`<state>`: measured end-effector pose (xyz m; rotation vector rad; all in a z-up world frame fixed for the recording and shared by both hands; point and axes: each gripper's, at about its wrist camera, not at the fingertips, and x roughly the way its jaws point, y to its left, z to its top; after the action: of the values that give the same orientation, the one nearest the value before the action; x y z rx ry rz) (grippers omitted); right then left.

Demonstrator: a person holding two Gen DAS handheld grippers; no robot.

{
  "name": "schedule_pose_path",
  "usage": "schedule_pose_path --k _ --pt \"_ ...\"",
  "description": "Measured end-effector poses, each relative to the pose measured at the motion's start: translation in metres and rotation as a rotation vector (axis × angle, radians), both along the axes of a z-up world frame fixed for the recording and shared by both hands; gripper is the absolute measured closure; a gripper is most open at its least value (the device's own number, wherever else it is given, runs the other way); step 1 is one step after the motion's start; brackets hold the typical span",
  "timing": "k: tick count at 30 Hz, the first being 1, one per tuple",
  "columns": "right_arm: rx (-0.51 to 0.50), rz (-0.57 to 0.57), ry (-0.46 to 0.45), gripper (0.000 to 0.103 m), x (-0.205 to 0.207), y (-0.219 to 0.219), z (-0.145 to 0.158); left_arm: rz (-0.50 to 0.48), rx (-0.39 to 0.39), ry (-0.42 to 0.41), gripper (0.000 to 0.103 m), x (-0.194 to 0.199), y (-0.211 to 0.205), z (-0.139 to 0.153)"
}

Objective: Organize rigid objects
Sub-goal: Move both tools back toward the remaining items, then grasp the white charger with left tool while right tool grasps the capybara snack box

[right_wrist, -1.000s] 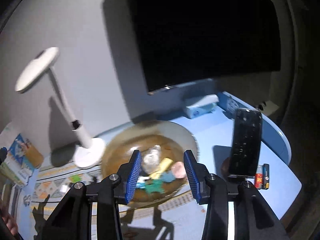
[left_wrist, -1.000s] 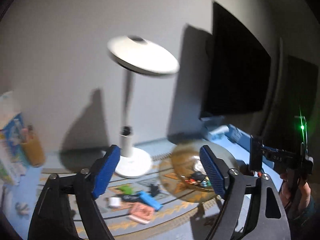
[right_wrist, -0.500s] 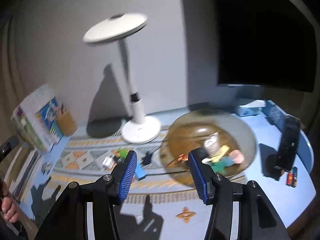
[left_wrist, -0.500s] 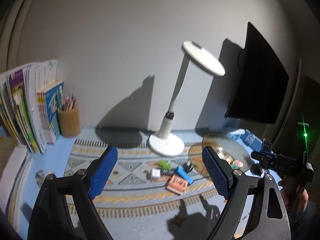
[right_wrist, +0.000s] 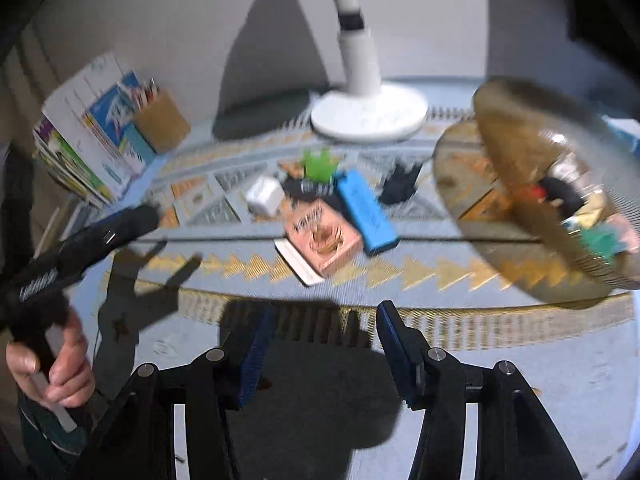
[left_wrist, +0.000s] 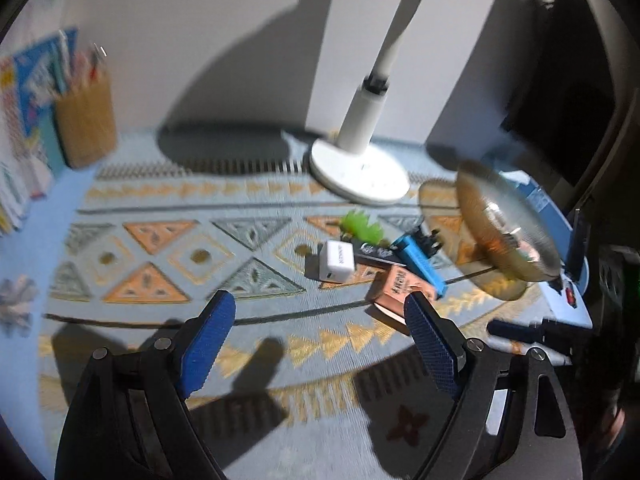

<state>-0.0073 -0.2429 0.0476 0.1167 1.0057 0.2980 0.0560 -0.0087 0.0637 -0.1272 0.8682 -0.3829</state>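
Hovering over bare mat [right_wrist: 320, 360] edge: both jaws released; pink box [right_wrist: 324, 240] ahead.

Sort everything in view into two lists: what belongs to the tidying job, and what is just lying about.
Job items:
- white cube
- green toy
- blue block
- pink box
- black piece
- glass bowl, already holding small items
- left gripper and right gripper, both open

Lying about:
- desk lamp
- pencil cup
- books
- patterned mat
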Motion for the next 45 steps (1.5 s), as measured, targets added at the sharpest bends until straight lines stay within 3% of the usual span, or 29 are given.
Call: schedule_pose_path --k 7,9,14,17,19,24,26,27,31,37,45 --pt "-0.037 0.041 0.043 0.048 0.027 0.008 -0.035 -0.034 0.019 0.066 0.018 0.045 -0.032 -0.034" --pt "-0.068 0.07 0.009 0.04 0.029 0.013 -0.033 -0.046 0.024 0.068 0.019 0.05 -0.039 -0.039" --pt "-0.172 0.112 -0.032 0.039 0.042 0.022 -0.035 -0.051 0.028 0.07 0.026 0.057 -0.048 -0.046" --pt "-0.187 0.134 -0.054 0.038 0.05 0.026 -0.036 -0.06 0.018 0.083 0.04 0.063 -0.05 -0.049" --pt "-0.2 0.148 -0.074 0.038 0.054 0.031 -0.036 -0.061 0.021 0.076 0.04 0.066 -0.052 -0.049" --pt "-0.21 0.171 -0.113 0.038 0.061 0.043 -0.037 -0.071 0.04 0.054 0.063 0.065 -0.057 -0.05" --pt "-0.206 0.174 -0.123 0.045 0.061 0.044 -0.037 -0.067 0.041 0.053 0.075 0.065 -0.056 -0.05" --pt "-0.202 0.177 -0.128 0.057 0.06 0.044 -0.036 -0.066 0.035 0.052 0.075 0.065 -0.055 -0.05" --pt "-0.151 0.18 -0.126 0.057 0.05 0.041 -0.03 -0.049 0.015 0.05 0.076 0.056 -0.046 -0.045" --pt "-0.128 0.141 -0.152 0.057 0.005 0.02 -0.014 -0.024 0.019 0.015 0.076 0.012 -0.029 -0.03" --pt "-0.126 0.045 -0.122 0.057 -0.043 -0.017 -0.016 -0.003 -0.021 0.016 0.076 -0.035 -0.02 -0.039"
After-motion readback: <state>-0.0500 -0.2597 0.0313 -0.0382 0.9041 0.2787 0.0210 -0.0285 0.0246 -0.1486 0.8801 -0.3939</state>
